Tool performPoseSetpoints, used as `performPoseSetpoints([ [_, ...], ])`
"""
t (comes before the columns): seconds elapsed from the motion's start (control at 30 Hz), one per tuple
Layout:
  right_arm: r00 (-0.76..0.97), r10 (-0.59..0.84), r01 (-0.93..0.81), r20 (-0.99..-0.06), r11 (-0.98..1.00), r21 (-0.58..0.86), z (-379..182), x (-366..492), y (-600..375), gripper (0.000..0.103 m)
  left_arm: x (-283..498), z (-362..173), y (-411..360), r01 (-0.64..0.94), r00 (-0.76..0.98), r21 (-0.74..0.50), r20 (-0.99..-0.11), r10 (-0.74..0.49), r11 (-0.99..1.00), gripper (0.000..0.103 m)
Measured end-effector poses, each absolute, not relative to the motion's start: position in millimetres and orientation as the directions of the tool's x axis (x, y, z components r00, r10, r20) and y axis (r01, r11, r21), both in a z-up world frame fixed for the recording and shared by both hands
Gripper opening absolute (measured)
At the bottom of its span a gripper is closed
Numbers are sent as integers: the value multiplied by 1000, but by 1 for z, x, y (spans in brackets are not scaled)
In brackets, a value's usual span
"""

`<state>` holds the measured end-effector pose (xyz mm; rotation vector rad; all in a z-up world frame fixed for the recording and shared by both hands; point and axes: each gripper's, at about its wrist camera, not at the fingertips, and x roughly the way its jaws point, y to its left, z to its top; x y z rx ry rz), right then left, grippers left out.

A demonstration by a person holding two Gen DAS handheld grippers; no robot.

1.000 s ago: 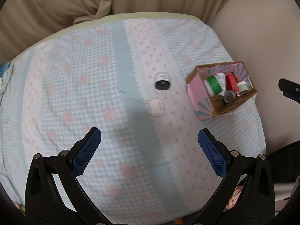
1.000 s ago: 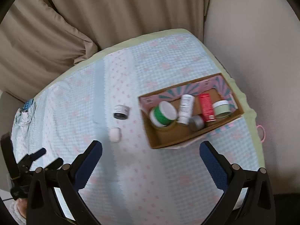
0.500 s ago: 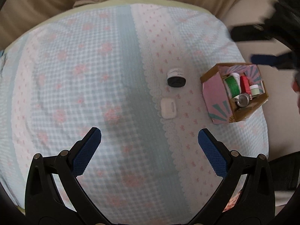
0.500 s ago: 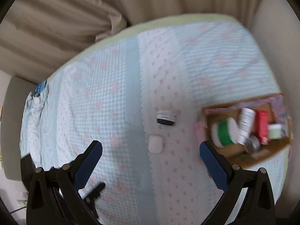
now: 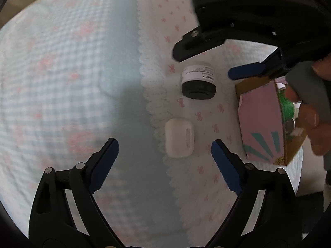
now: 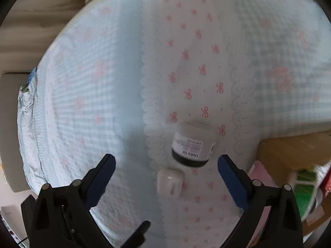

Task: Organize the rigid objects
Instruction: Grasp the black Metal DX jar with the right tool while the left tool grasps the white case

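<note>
On jar [image 5: 198,81] label: "Metal DX"; right gripper [image 5: 206,60] housing: "DAS".

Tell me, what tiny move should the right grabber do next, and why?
Probably ease the open right gripper down around the little jar and close. The jar lies on its side on the cloth, just ahead of the gap between the fingers, still outside the cardboard box. The white case sits very close beside it, so go carefully.

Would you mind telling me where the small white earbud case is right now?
The white earbud case lies on the bedspread between the open fingers of the left gripper, just short of the black-capped jar and left of the cardboard box in the left wrist view.
</note>
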<state>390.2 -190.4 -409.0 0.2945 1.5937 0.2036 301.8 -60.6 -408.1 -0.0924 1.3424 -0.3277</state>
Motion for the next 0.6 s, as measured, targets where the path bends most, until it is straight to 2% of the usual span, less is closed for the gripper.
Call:
performPoseSetpoints([
  [0.13, -58, 296, 79, -953, 953, 292, -432, 396, -195, 97, 301, -426, -77, 195, 208, -249, -935, -288, 949, 90],
  [0.23, -76, 307, 89, -949, 950, 300, -446, 399, -197, 91, 300, -438, -92, 209, 219, -233, -935, -277, 950, 90],
  [0.3, -85, 313, 90, -946, 948, 305, -453, 400, -197, 83, 300, -446, -100, 216, 218, -224, -938, -270, 950, 77],
  [0.37, -95, 318, 92, -943, 946, 310, -459, 401, -198, 76, 300, -455, -109, 213, 205, -207, -946, -251, 955, 75],
  [0.47, -101, 328, 96, -939, 943, 319, -466, 400, -198, 74, 299, -465, -119, 214, 211, -196, -947, -241, 957, 73],
  [0.57, -100, 332, 97, -938, 942, 322, -470, 401, -199, 66, 298, -470, -127, 226, 225, -166, -950, -218, 960, 71],
  [0.6, -98, 333, 100, -938, 941, 323, -472, 401, -201, 63, 297, -471, -129, 230, 230, -157, -950, -211, 960, 67],
])
